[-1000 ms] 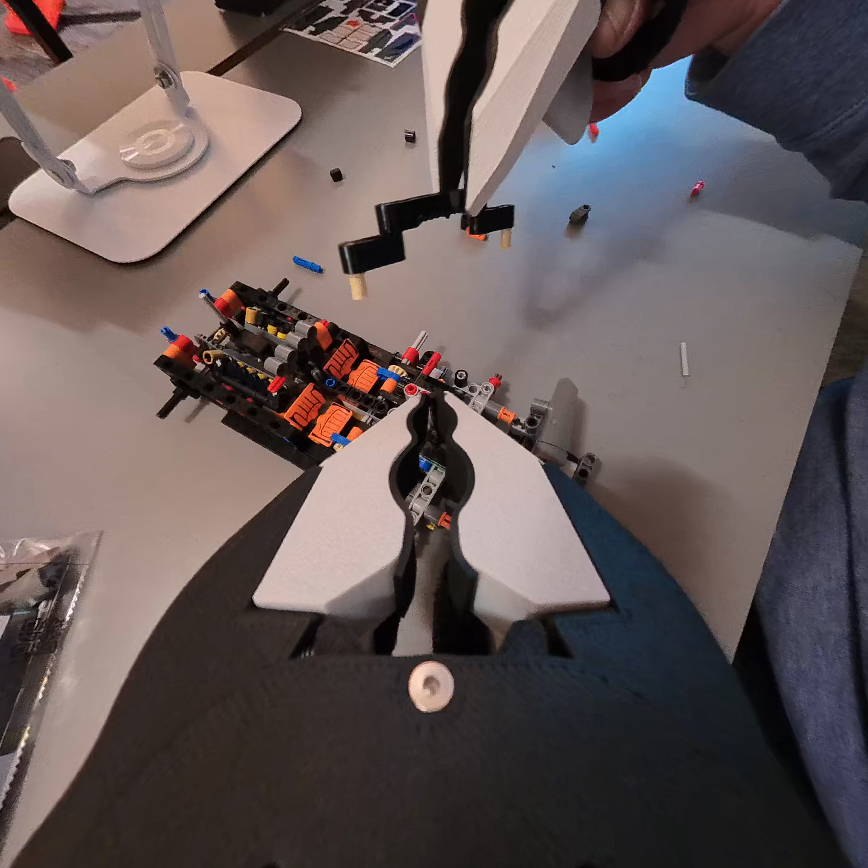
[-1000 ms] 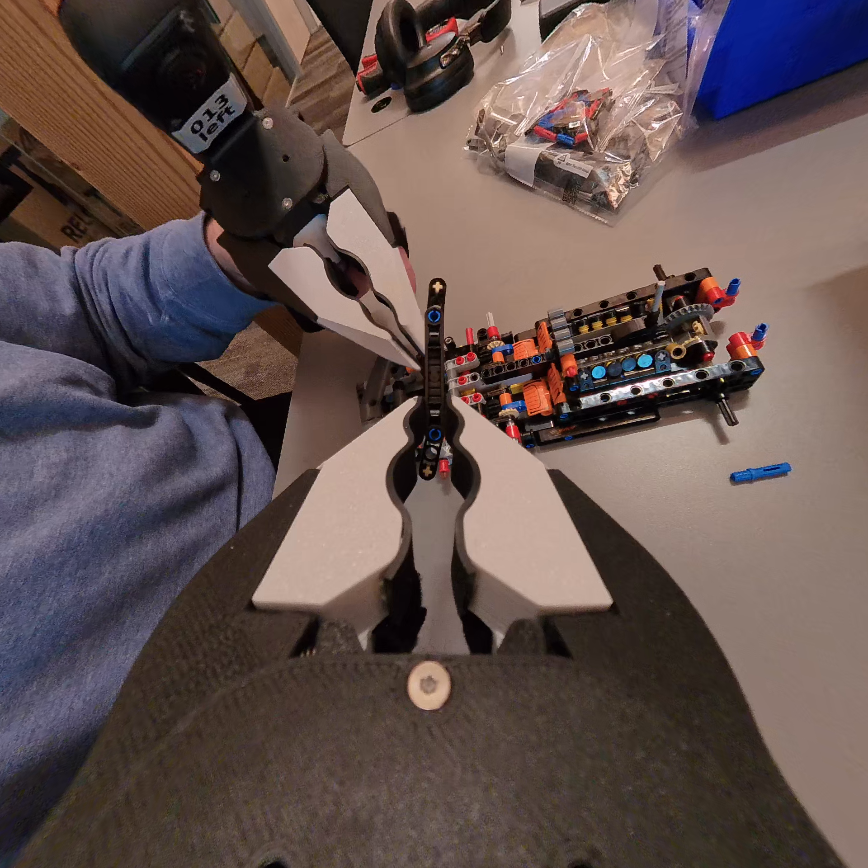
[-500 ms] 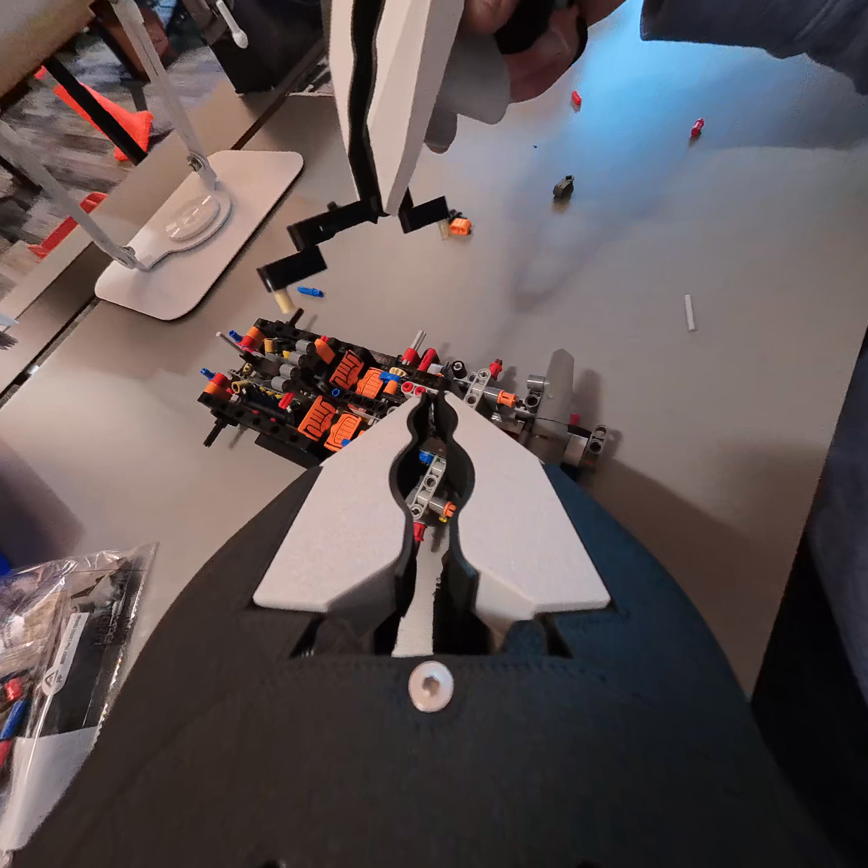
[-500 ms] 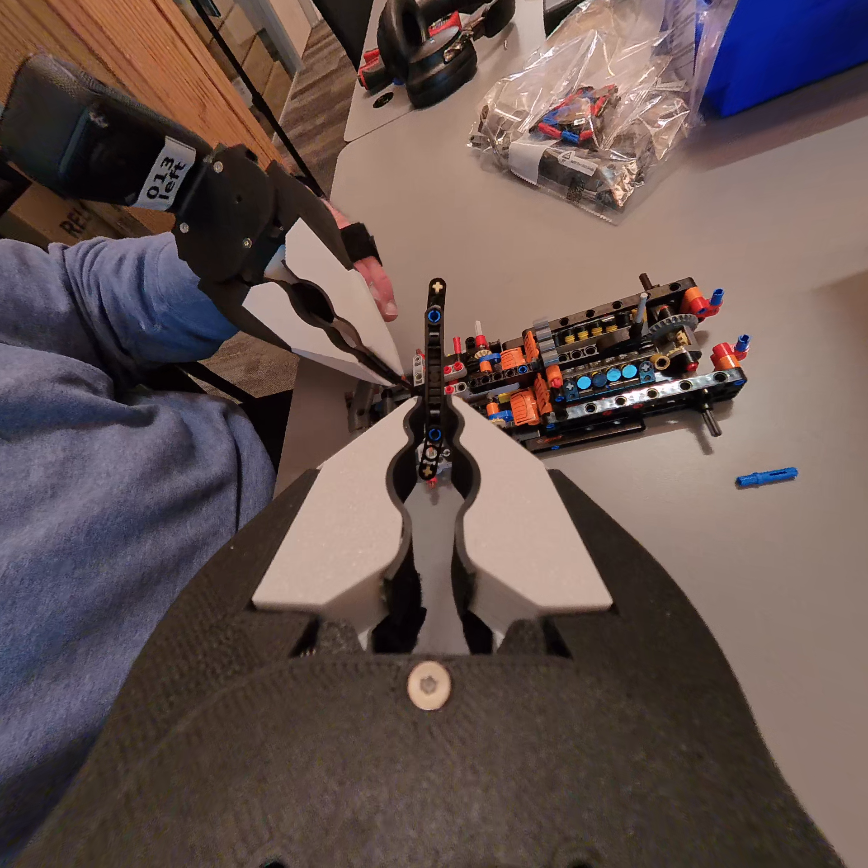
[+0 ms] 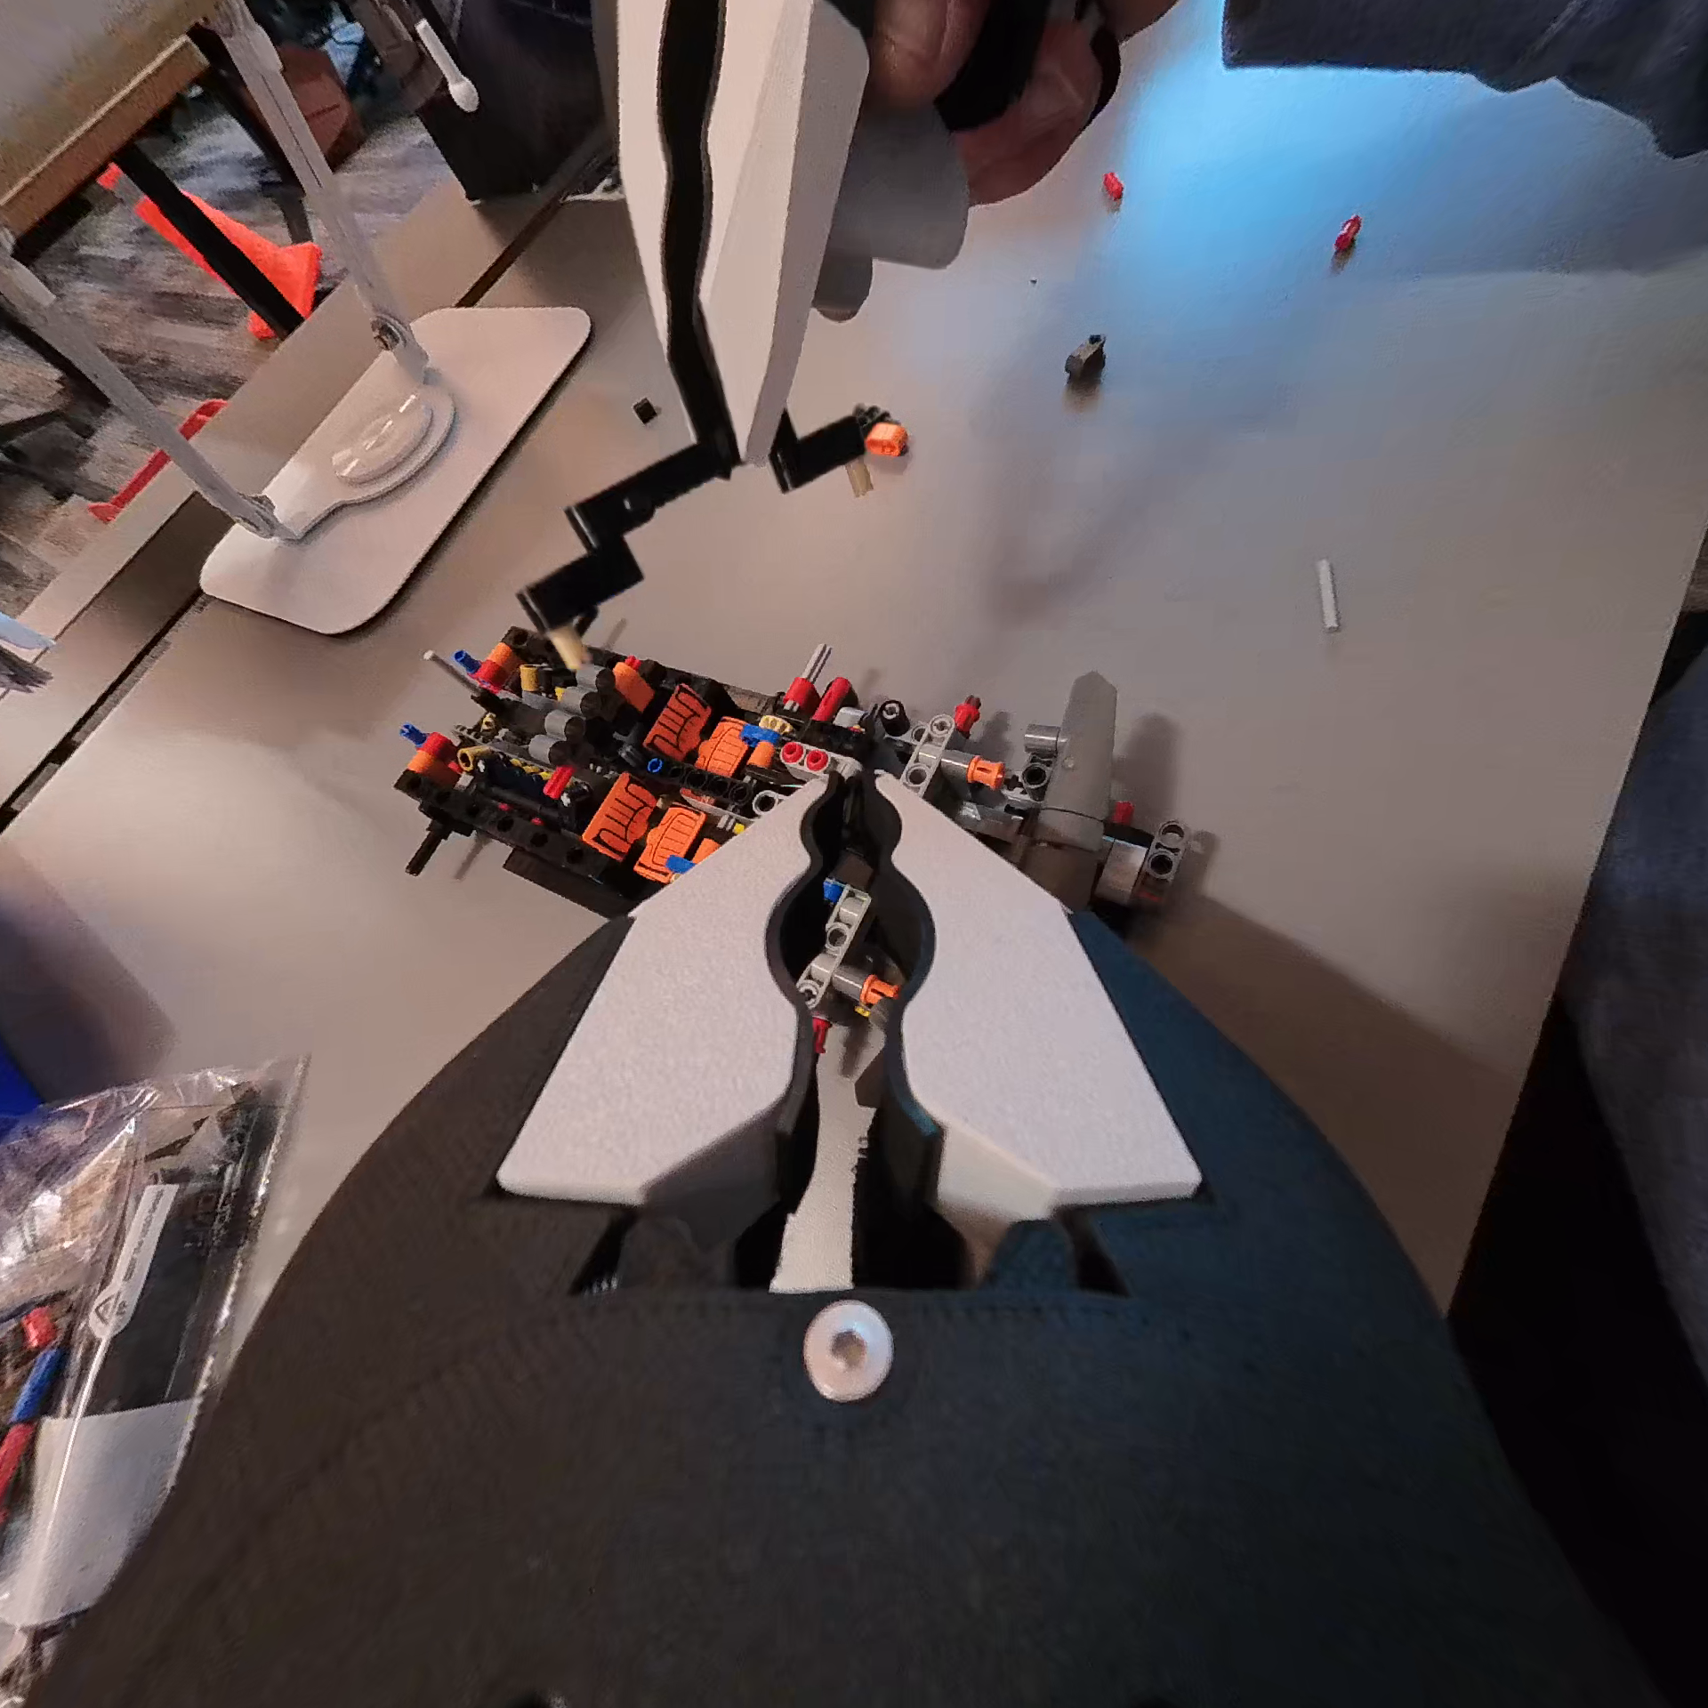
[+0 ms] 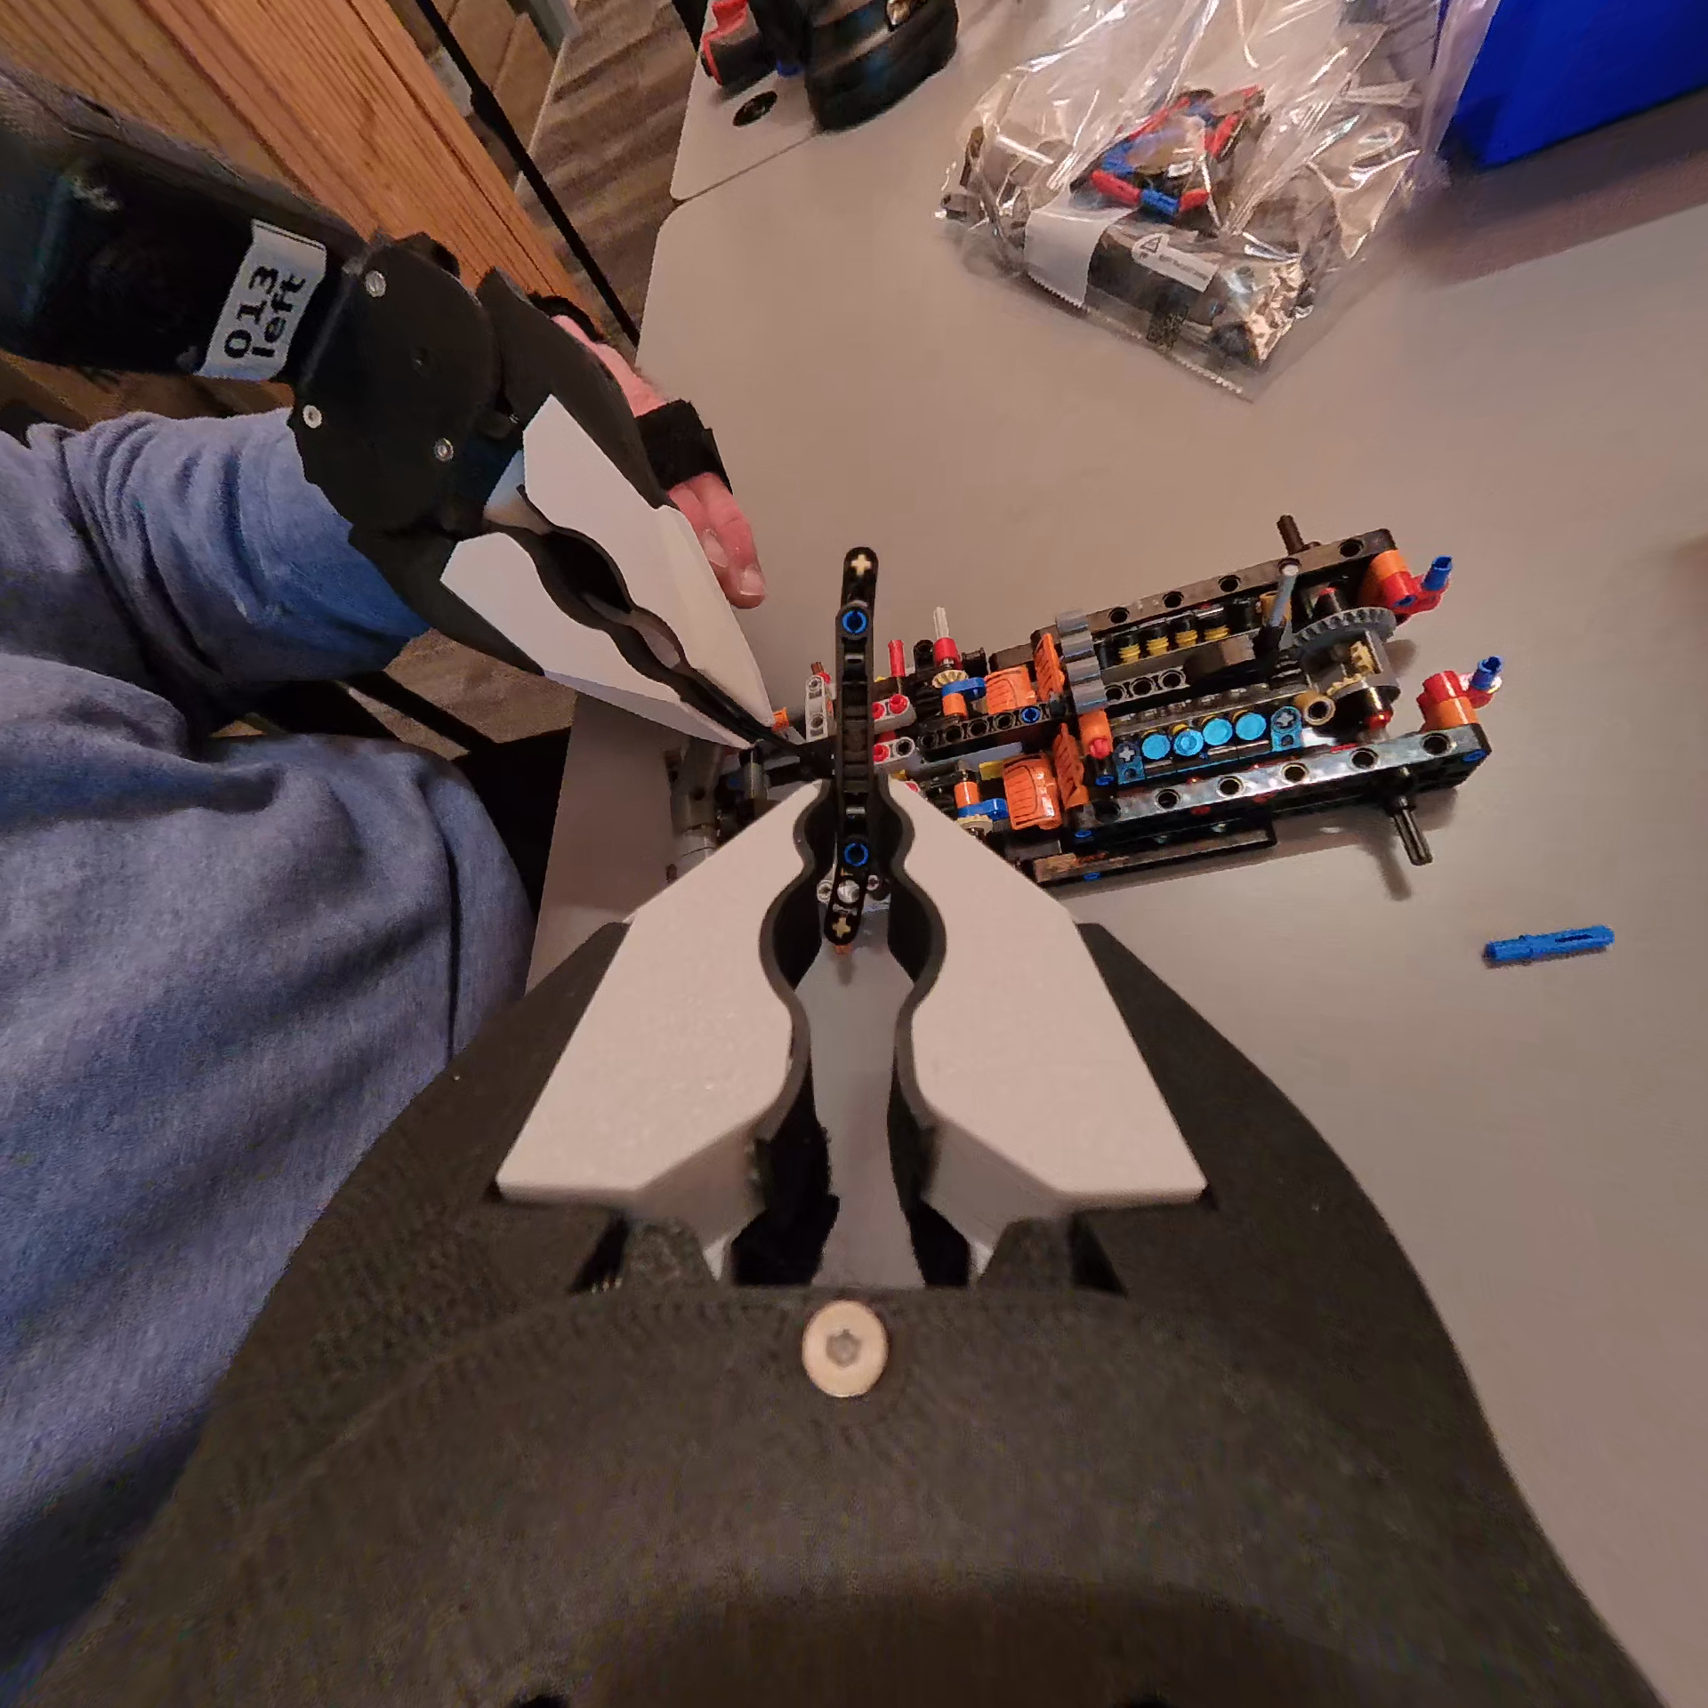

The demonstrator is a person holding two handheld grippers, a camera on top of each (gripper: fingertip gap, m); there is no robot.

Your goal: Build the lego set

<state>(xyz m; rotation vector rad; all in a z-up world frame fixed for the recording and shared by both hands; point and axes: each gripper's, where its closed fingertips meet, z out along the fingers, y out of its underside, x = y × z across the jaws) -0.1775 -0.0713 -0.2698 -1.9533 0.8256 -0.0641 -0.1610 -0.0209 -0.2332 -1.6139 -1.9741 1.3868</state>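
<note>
The lego model (image 5: 665, 767), a long black chassis with orange, blue and red parts, lies on the grey table (image 5: 1294, 832). My left gripper (image 5: 855, 786) is shut on the model's near end, and grey link parts show between its fingers. It also shows in the right wrist view (image 6: 762, 730), with its tips at the model's (image 6: 1155, 721) left end. My right gripper (image 6: 855, 786) is shut on a black stepped beam (image 6: 855, 665) with blue pins. In the left wrist view the right gripper (image 5: 739, 453) holds this beam (image 5: 638, 518) in the air, its low end just above the model's far end.
A white stand base (image 5: 370, 462) sits at the far left. Bags of parts (image 5: 92, 1294) (image 6: 1183, 185) lie nearby, beside a blue bin (image 6: 1590, 65). Loose pieces lie about: a blue pin (image 6: 1548, 947), a white axle (image 5: 1328, 596), red pins (image 5: 1348, 233) and an orange piece (image 5: 887, 439). Some 7 cm of space lies between my two pairs of fingers. The white axle (image 5: 1328, 596) is about equally far from each gripper, around 15 cm.
My right gripper has carried the black beam left and down, closer to the model's far end. My left gripper stays shut on the model's near end.
</note>
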